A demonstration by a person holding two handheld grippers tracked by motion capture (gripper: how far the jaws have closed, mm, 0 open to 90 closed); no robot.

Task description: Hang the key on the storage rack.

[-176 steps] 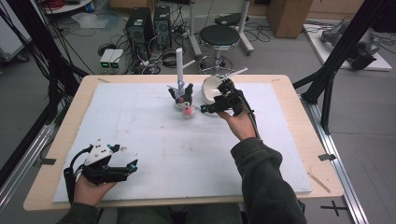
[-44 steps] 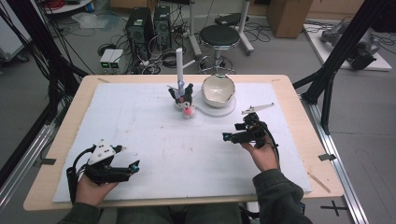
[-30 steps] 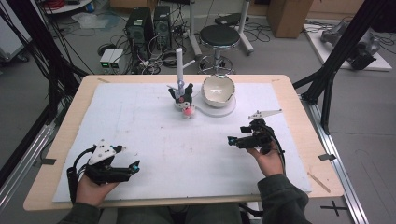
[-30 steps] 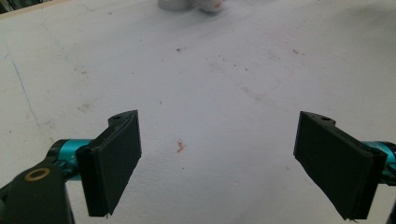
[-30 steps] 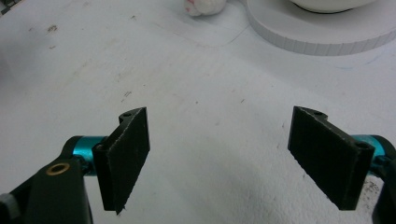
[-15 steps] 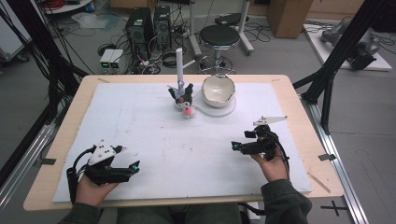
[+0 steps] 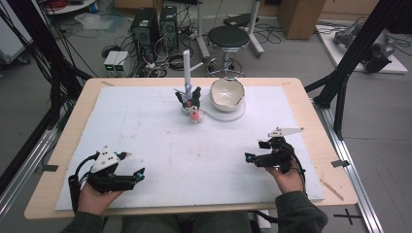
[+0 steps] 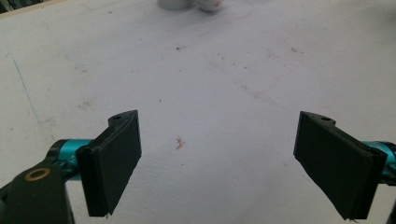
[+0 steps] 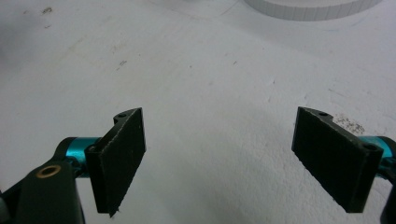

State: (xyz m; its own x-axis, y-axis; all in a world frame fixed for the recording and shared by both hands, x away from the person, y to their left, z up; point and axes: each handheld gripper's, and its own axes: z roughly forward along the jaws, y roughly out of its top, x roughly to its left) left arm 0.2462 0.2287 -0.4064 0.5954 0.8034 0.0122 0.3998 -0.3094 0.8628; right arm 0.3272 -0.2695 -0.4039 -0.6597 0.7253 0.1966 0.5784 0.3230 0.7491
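Note:
My left gripper (image 7: 137, 166) rests low over the white mat (image 7: 145, 121) at the front left, held in a hand, and points toward the table's middle. In the left gripper view it (image 8: 217, 158) stands open over bare mat. My right gripper (image 7: 253, 151) is at the front right, also in a hand. Its jaws have just been opening, and it (image 9: 217, 154) stands open with nothing between the pads. A small black and white plush toy (image 7: 190, 102) stands at the back middle. To its right, a pale bowl (image 7: 226, 92) sits on a white disc (image 7: 228, 115).
A white upright tube (image 7: 186, 63) rises just behind the plush toy. The white disc's rim (image 9: 308, 8) lies at the top of the right gripper view. The mat leaves a wooden border (image 7: 320, 126) around the table. A stool (image 7: 228, 36) and computer cases stand beyond the far edge.
My right gripper has drifted toward the front right of the table, farther from the bowl, and slightly lower. The left gripper, the toy and the bowl have stayed put.

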